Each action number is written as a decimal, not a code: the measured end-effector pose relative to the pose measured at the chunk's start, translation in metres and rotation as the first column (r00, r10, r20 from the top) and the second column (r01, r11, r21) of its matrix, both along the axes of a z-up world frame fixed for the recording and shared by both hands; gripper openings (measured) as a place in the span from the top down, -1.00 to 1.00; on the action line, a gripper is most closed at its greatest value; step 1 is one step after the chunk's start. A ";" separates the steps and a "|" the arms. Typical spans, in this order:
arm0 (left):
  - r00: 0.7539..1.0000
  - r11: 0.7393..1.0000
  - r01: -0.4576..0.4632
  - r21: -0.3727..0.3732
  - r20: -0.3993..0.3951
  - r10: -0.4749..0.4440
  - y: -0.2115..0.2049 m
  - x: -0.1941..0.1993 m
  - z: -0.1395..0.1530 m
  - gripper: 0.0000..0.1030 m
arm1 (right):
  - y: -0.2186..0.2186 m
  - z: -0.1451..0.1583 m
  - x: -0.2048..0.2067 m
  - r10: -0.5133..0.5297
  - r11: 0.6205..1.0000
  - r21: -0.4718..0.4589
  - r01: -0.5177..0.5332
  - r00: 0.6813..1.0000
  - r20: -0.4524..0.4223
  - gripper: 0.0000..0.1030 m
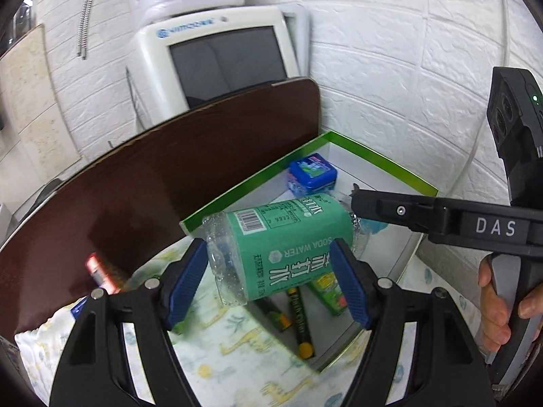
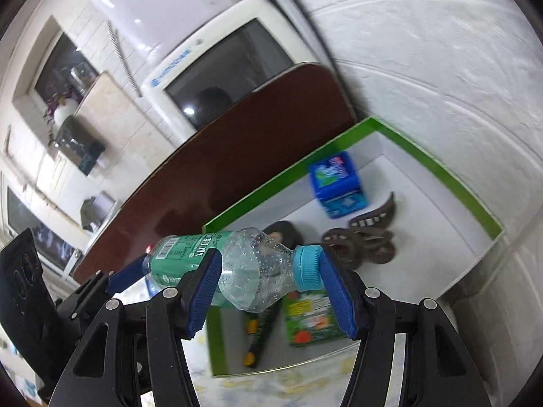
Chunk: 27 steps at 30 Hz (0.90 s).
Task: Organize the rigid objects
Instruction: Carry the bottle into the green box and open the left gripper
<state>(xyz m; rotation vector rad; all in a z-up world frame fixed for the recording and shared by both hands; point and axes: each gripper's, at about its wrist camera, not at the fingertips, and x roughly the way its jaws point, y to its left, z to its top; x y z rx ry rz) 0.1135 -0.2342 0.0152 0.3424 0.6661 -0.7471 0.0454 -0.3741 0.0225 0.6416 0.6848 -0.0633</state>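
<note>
The left gripper (image 1: 271, 271) clamps the labelled body of the soda water bottle (image 1: 278, 251) while the right gripper (image 2: 271, 291) clasps its neck and blue cap (image 2: 307, 266), holding it on its side above the near edge of the green-rimmed box (image 2: 441, 166), right of the brown board (image 1: 152, 183).

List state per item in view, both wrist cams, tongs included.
soda water bottle: capped, lying sideways in the air over the box, held at both ends
left tongs: shut on the labelled body
right tongs: shut on the neck and cap end
green-rimmed box: open-topped, partly filled
blue tub: lid on, in the box's far corner
green carton: lying flat in the box
monitor: screen dark
</note>
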 end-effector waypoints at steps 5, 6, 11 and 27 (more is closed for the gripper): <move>1.000 1.000 0.013 0.010 -0.026 -0.013 -0.022 0.008 -0.006 -0.41 | -0.022 -0.006 -0.004 -0.034 0.999 -0.030 0.033 0.999 -0.016 -0.21; 0.999 1.000 0.013 0.010 -0.031 -0.013 -0.025 0.010 -0.007 -0.41 | -0.024 -0.006 -0.004 -0.041 0.998 -0.044 0.041 0.999 -0.014 -0.21; 0.997 1.000 0.024 -0.005 -0.069 -0.025 -0.040 0.018 -0.012 -0.41 | -0.031 -0.005 -0.005 -0.075 0.992 -0.099 0.073 0.997 -0.019 -0.22; 0.990 0.995 0.093 0.029 -0.109 -0.089 -0.072 0.021 -0.035 -0.41 | -0.041 -0.013 -0.010 -0.177 0.965 -0.206 0.161 0.983 -0.059 -0.22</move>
